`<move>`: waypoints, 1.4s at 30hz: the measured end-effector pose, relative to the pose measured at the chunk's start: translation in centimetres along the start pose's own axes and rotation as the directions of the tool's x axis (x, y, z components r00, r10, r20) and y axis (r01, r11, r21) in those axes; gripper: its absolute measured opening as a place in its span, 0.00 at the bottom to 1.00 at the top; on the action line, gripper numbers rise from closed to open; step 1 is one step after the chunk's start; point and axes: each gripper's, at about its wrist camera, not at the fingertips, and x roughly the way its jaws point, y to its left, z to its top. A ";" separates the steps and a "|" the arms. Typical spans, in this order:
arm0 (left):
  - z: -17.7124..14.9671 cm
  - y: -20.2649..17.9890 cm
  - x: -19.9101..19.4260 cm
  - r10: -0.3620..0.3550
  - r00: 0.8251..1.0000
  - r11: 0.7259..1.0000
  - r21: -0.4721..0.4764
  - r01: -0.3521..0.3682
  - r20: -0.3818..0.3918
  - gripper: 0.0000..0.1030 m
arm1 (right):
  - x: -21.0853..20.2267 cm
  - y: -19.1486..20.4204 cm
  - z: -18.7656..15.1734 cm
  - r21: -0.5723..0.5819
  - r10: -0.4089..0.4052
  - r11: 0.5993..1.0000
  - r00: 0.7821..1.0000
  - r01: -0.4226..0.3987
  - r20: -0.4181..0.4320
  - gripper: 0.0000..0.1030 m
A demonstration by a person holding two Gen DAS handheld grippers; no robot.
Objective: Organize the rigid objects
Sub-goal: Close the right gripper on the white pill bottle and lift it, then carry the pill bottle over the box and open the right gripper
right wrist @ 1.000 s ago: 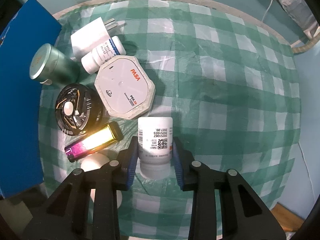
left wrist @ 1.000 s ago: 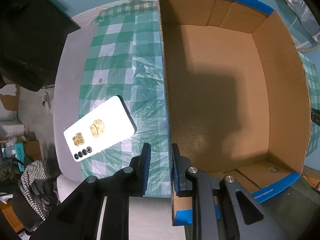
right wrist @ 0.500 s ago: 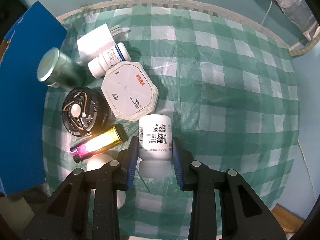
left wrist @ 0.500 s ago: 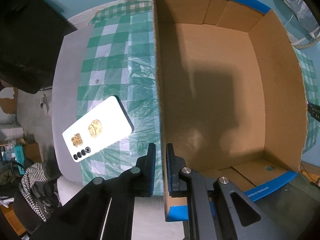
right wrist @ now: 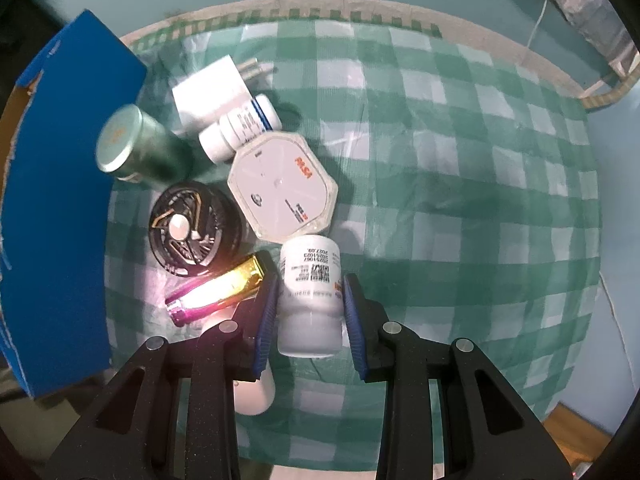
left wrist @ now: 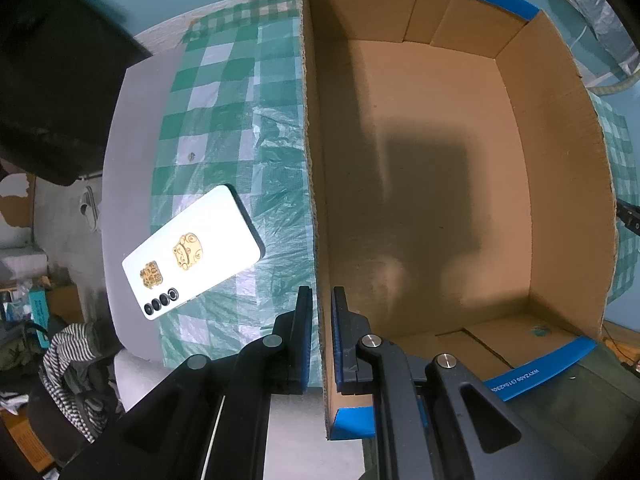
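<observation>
Left gripper (left wrist: 321, 334): jaws narrow, pinched on the near side wall of the open cardboard box (left wrist: 560, 168), one blue pad outside the wall, one inside. Box has blue tape along its rim edges; the interior floor visible is bare brown card with a dark shadow across it. Box stands on the tabletop over a green-and-white checked cloth (left wrist: 224, 128) under clear plastic film.

White phone (left wrist: 192, 252) lies back-up on the cloth, left of the box and apart from it, gold stickers and a row of camera lenses showing, one corner overhanging the cloth edge.

Right gripper (right wrist: 310, 312): jaws part-way in, clamped on a white pill bottle (right wrist: 310, 300), pads on its two sides, printed label facing the camera. Whether the bottle touches the cloth cannot be told.

Cluster on the cloth up-left of the held bottle:
- octagonal white case (right wrist: 282, 188), red lettering, just beside the bottle
- black round device (right wrist: 192, 230) with gold detail
- iridescent gold-pink lighter (right wrist: 218, 288), lying flat, near the left pad
- green metal tin (right wrist: 134, 148), upright
- smaller white bottle (right wrist: 240, 126) on its side, blue band
- white plug adapter (right wrist: 212, 90), pins pointing away

White rounded object (right wrist: 254, 394), partly hidden under the gripper; kind not clear. Blue outer face of the box at far left in the right wrist view
</observation>
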 end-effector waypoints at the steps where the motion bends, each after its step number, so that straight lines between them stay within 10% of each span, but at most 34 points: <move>1: 0.0 0.0 0.0 0.000 1.000 1.000 0.000 0.000 0.001 0.09 | 0.2 0.1 0.1 0.000 0.001 1.000 1.000 -0.001 0.000 0.30; 42: -0.1 0.2 -0.3 -0.009 1.000 1.000 -0.002 0.009 0.005 0.09 | -2.7 3.2 5.1 -0.049 0.036 0.998 0.997 -0.033 0.067 0.30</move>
